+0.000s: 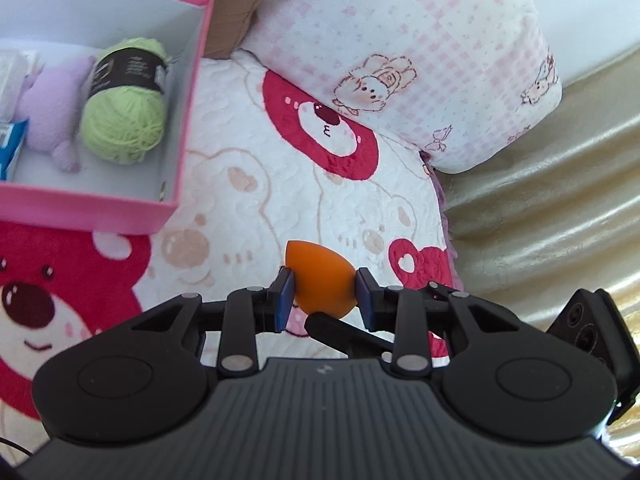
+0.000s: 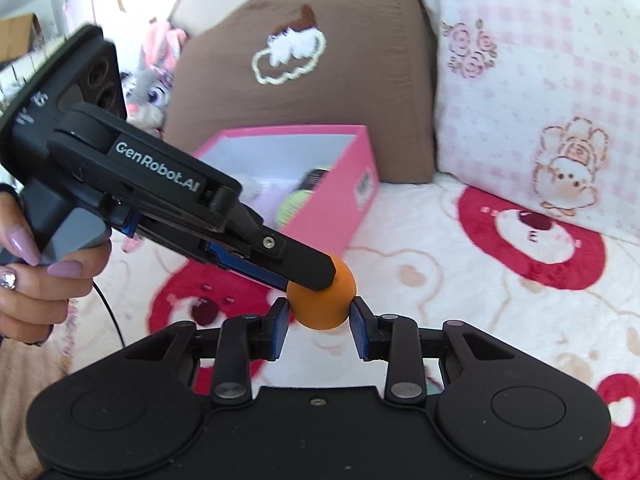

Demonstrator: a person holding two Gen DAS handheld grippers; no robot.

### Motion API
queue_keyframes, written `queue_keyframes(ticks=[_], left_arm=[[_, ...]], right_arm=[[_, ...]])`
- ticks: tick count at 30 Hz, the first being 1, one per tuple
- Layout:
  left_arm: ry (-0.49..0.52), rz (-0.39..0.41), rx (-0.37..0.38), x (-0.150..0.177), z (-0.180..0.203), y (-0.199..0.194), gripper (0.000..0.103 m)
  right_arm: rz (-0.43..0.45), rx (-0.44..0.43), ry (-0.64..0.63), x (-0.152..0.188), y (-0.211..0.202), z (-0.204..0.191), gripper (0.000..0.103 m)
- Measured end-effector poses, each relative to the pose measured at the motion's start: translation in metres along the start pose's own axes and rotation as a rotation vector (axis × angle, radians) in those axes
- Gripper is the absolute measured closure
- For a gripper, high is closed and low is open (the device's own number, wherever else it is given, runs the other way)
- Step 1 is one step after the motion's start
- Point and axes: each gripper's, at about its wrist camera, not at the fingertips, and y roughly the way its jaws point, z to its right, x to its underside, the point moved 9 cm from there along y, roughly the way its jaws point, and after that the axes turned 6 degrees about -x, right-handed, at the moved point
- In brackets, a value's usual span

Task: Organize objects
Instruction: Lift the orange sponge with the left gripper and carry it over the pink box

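An orange egg-shaped sponge (image 1: 322, 280) sits between both grippers above the bear-print blanket. My left gripper (image 1: 325, 294) is shut on it, blue pads on both sides. In the right wrist view the same sponge (image 2: 322, 300) lies between my right gripper's (image 2: 319, 320) pads, which stand at its sides with a slight gap; the left gripper's black finger (image 2: 304, 264) reaches in from the upper left and presses on it. The pink box (image 1: 188, 92) at upper left holds green yarn (image 1: 126, 100) and a lilac plush (image 1: 52, 104).
A pink checked pillow (image 1: 420, 52) and a brown cushion (image 2: 304, 68) lean behind the box (image 2: 360, 184). A rabbit plush (image 2: 154, 80) sits at the back left. A blue packet (image 1: 12, 144) lies in the box. A beige ridged surface (image 1: 552, 220) borders the blanket on the right.
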Motion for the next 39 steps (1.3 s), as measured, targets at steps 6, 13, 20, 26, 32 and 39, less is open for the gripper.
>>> queue_keyframes(ticks=[6,13,20,26,32,39], left_arm=[[-0.003,0.015,-0.005,0.01,-0.016,-0.028,0.071],[-0.005,0.031,-0.003,0.015,-0.027,-0.056,0.071],[0.009,0.051,-0.014,0.007,-0.043,-0.078,0.071],[-0.013,0.1,-0.05,-0.013,-0.055,-0.092,0.071],[-0.07,0.154,-0.062,-0.048,-0.064,-0.103,0.071],[-0.101,0.204,-0.104,-0.091,-0.071,-0.104,0.071]], right_arm=[[-0.023,-0.019,-0.037,-0.002,0.006,-0.033,0.065],[-0.042,-0.025,-0.061,-0.009,0.009,-0.061,0.065],[-0.047,-0.038,-0.092,-0.025,0.02,-0.086,0.065],[-0.03,-0.026,-0.076,-0.048,0.036,-0.092,0.065],[0.0,-0.001,-0.047,-0.081,0.051,-0.085,0.065],[0.015,0.055,-0.072,-0.12,0.079,-0.081,0.065]])
